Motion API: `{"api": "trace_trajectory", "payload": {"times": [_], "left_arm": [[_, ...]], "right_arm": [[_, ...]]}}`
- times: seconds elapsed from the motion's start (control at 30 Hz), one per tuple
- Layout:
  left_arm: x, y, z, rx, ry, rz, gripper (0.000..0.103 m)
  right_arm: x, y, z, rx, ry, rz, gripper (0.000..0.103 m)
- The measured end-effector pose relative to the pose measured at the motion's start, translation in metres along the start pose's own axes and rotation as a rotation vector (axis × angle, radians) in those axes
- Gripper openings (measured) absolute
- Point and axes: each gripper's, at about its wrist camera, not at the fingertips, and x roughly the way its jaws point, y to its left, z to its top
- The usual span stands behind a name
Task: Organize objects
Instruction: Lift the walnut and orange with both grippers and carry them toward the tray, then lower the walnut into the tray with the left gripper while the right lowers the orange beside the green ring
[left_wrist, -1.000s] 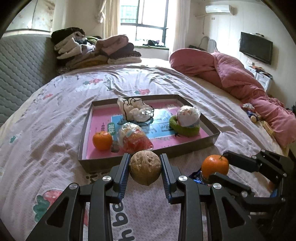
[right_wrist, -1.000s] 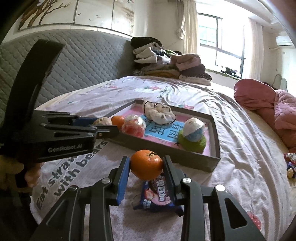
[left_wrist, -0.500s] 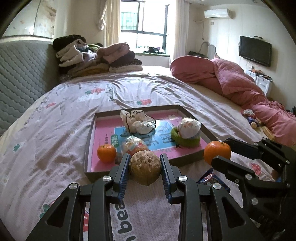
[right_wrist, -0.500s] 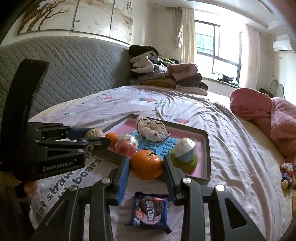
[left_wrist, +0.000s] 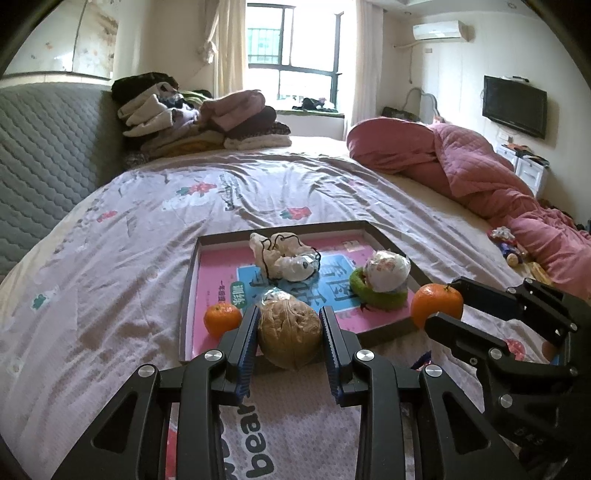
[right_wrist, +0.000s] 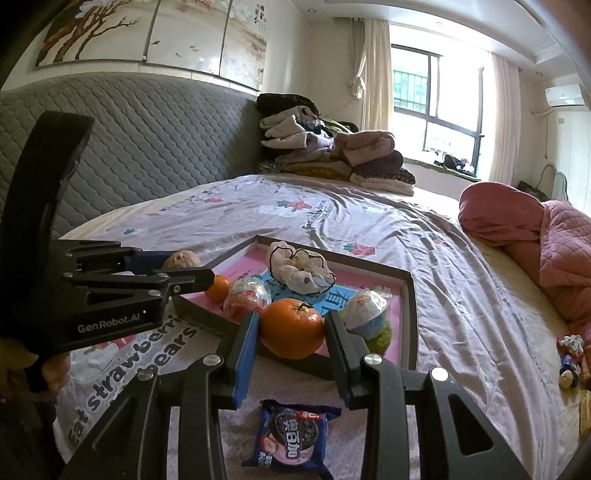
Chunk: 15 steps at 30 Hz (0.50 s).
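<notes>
Snack packet (left_wrist: 421, 363) mostly behind gripper

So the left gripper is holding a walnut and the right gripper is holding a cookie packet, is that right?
Not quite. The left gripper does hold the walnut, but the right gripper holds a tangerine, as the right wrist view shows. The cookie packet lies on the bed below it.

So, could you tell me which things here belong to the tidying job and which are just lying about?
Part of the job:
- walnut in the left gripper
- tangerine in the right gripper
- tray, already holding another tangerine and wrapped items
- cookie packet on the bedsheet

Just lying about:
- pile of clothes
- pink quilt
- television
</notes>
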Motion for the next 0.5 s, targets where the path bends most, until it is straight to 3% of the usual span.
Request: {"api": "trace_trajectory", "payload": {"times": [0.5], "left_arm": [[0.007,0.01,0.017,0.014,-0.019,0.03,0.033]], "right_arm": [[0.019,-0.015,0.019,0.016,-0.005,-0.015,0.037]]}}
